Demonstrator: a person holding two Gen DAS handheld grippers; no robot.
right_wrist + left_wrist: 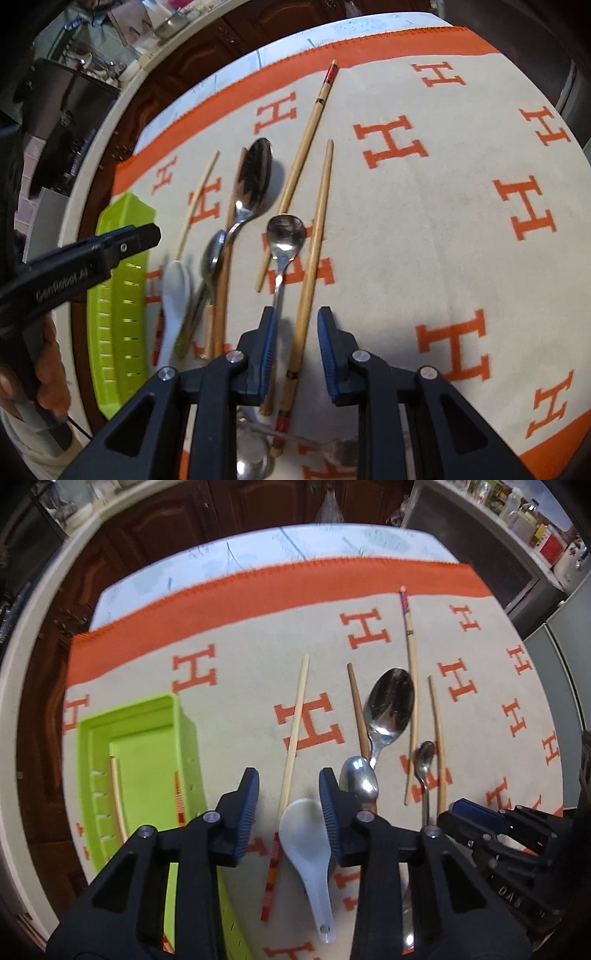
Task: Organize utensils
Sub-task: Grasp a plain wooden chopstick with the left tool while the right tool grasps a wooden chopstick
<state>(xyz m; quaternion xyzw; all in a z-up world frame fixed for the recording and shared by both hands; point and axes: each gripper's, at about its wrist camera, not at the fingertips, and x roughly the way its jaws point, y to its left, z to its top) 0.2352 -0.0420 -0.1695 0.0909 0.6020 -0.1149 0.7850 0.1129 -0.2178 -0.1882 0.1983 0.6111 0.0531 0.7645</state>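
At twelve o'clock of my left gripper (288, 805), jaws wide, lies a white spoon (308, 840); my right gripper (297, 343), wide, straddles a chopstick (314, 251).

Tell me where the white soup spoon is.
In the left wrist view the white soup spoon lies on the cloth between the open left gripper jaws, right of the green tray, beside a chopstick.

The cloth (236, 657) looks like soft, matt woven fabric, cream with orange letters, while the green tray (184, 731) is smooth, slightly glossy plastic. The large spoon (391, 701) and small spoon (285, 230) are polished, mirror-bright metal, and the white spoon (304, 834) looks like smooth, satiny plastic or ceramic. The chopsticks (317, 236) are pale matt wood or bamboo, and the gripper pads (246, 805) show ribbed blue rubber set in matt black plastic.
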